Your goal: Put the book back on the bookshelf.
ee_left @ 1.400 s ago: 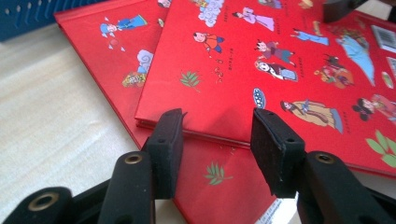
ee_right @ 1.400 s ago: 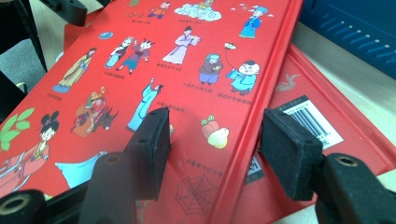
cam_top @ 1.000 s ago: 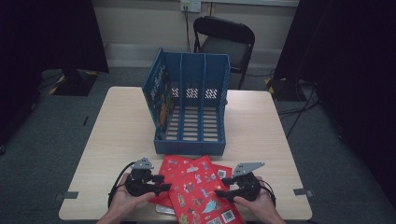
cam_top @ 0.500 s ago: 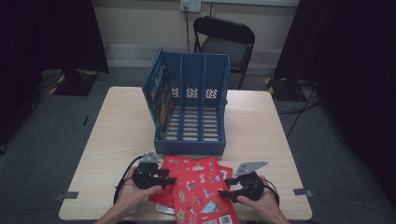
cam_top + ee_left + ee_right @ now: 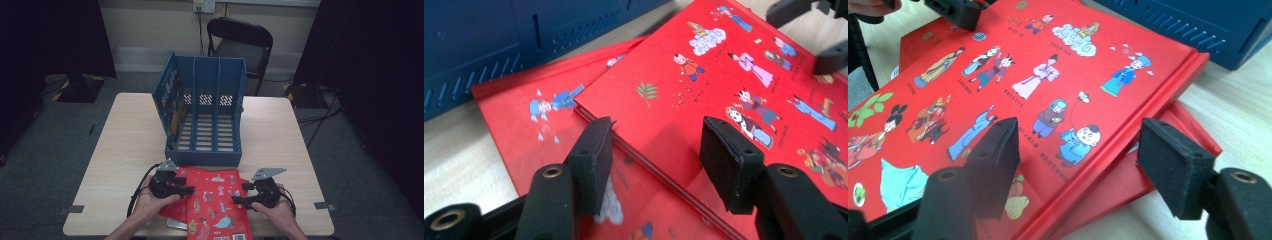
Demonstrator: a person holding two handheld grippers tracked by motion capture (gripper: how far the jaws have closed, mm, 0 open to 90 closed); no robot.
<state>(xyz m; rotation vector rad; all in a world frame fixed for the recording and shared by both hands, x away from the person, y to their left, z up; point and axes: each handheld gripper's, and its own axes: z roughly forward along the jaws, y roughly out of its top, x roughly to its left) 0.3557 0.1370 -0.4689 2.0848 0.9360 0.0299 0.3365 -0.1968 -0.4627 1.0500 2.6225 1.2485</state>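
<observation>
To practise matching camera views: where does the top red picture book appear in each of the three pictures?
High view: top red book, bottom centre, between both grippers.
Left gripper view: centre to upper right, its edge between the open jaws.
Right gripper view: left and centre.
Shared landmark: blue file rack.

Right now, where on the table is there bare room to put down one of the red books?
Bare wood lies left of the blue file rack and right of it, out to the table edges. The near edge is crowded: the red books lie stacked there between the left gripper and right gripper.
</observation>
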